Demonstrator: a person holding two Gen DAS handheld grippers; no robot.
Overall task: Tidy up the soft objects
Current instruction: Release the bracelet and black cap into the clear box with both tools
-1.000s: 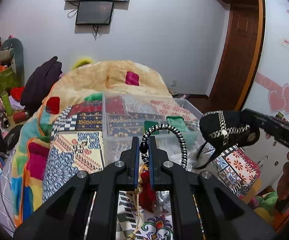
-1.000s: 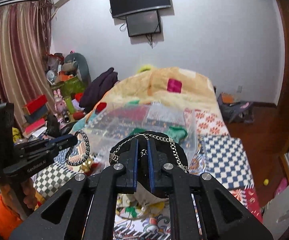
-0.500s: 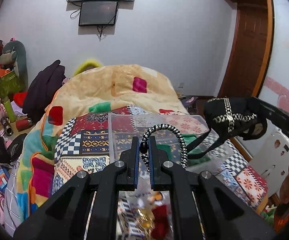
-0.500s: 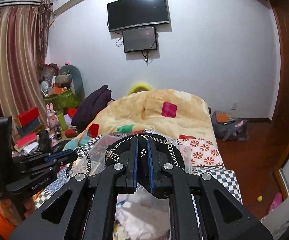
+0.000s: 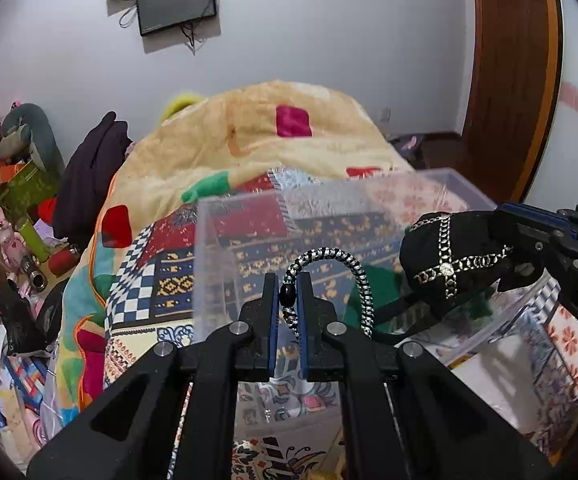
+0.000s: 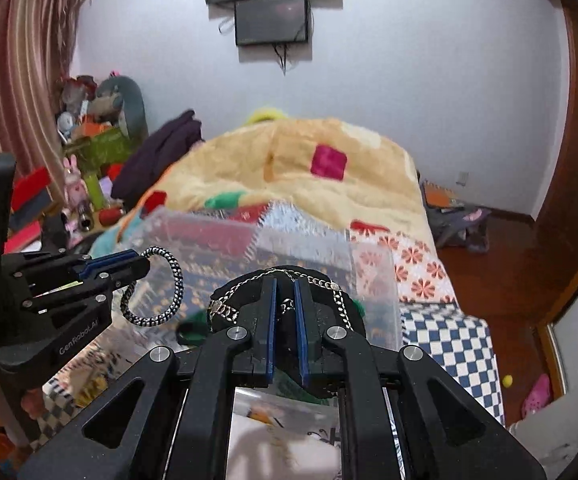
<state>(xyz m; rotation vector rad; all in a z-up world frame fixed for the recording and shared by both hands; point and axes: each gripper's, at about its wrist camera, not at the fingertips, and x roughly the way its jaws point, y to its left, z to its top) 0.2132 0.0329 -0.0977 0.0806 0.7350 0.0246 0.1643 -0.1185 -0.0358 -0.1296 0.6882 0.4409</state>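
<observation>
- While your left gripper (image 5: 287, 294) pinches the black-and-white braided hair tie (image 5: 329, 268), that loop arches up over the clear plastic bin (image 5: 217, 264) on the patchwork quilt (image 5: 161, 280).
- Your right gripper (image 6: 285, 300) clamps the black chain-trimmed cap (image 5: 449, 260), held above the bin's right side, near green fabric (image 5: 373, 284) inside.

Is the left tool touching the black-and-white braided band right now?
Touching. In the left wrist view the left tool is shut on the braided band, its blue pads pinching the band's beaded end while the loop arcs free to the right.
</observation>
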